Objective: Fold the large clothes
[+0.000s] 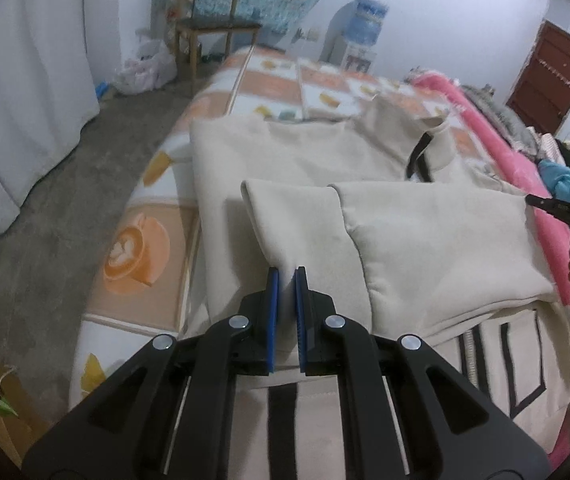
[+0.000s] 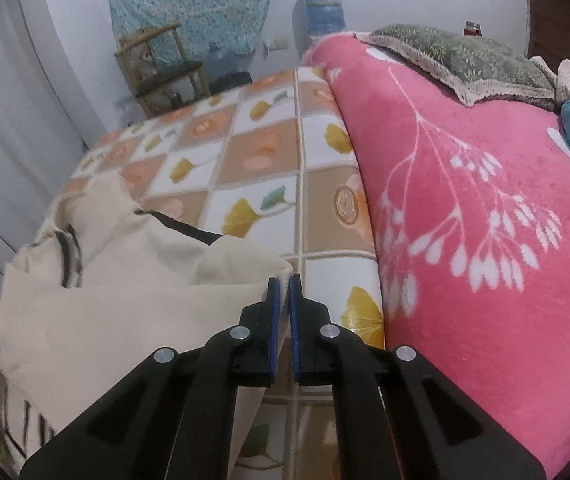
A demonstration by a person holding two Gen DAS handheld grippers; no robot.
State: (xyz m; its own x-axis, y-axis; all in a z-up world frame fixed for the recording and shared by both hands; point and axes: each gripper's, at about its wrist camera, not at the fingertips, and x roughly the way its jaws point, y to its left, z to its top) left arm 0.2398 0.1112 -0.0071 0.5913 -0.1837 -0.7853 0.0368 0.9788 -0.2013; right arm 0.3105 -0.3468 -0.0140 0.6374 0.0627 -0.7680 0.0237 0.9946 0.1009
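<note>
Jaws L+R clamped on garment (image 1: 425, 236)

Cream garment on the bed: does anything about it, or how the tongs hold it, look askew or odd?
Nothing stands out. The cream garment lies partly folded on the patterned bedsheet. The left tongs are shut on a fold, the right tongs on a corner at its edge. Slight rumpling near the black-trimmed collar.

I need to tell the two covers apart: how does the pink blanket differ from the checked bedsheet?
The pink blanket is one colour with white sprigs; the checked bedsheet has orange, tan and white squares with leaves. The blanket looks plush and heaped; the sheet lies flat. Both cover the bed.
</note>
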